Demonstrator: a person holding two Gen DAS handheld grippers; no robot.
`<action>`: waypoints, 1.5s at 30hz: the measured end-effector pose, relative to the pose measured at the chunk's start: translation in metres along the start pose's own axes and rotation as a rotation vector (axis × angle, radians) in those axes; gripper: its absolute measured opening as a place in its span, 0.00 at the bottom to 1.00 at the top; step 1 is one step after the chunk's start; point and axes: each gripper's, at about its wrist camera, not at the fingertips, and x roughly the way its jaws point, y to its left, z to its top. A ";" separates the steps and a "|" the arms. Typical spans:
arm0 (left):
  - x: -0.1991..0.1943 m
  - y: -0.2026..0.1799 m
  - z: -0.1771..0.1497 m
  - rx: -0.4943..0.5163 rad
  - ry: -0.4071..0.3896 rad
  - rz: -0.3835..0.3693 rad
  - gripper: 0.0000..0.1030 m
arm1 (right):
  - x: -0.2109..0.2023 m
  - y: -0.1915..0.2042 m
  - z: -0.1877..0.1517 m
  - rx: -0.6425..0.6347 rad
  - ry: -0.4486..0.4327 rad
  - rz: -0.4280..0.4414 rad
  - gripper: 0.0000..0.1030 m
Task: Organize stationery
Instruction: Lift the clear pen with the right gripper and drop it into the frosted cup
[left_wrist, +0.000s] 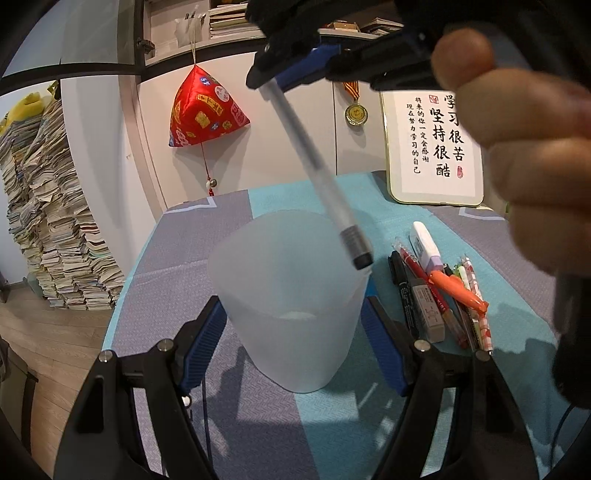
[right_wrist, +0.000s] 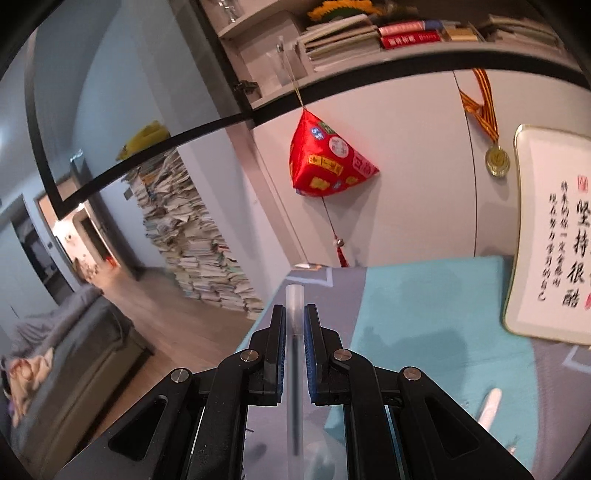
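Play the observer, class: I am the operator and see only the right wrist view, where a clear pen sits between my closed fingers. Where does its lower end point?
Observer: The clear pen slants down with its dark tip just above the right side of the rim of a frosted cup.
Operator: Is anything steadying that cup?
Observer: Yes, the left gripper has a finger on each side of it.
Operator: What else is left to sort?
Observer: A bunch of pens and markers lies on the cloth to the right of the cup, an orange one on top.
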 end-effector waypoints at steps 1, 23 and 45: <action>0.000 0.000 0.000 0.001 0.001 0.000 0.72 | 0.000 0.000 0.000 0.000 -0.005 0.002 0.10; 0.006 0.000 0.000 -0.009 0.023 -0.015 0.72 | -0.016 0.003 -0.009 -0.020 -0.062 -0.026 0.10; 0.006 0.000 -0.001 -0.006 0.026 -0.010 0.72 | -0.047 -0.013 -0.059 -0.005 0.126 -0.009 0.10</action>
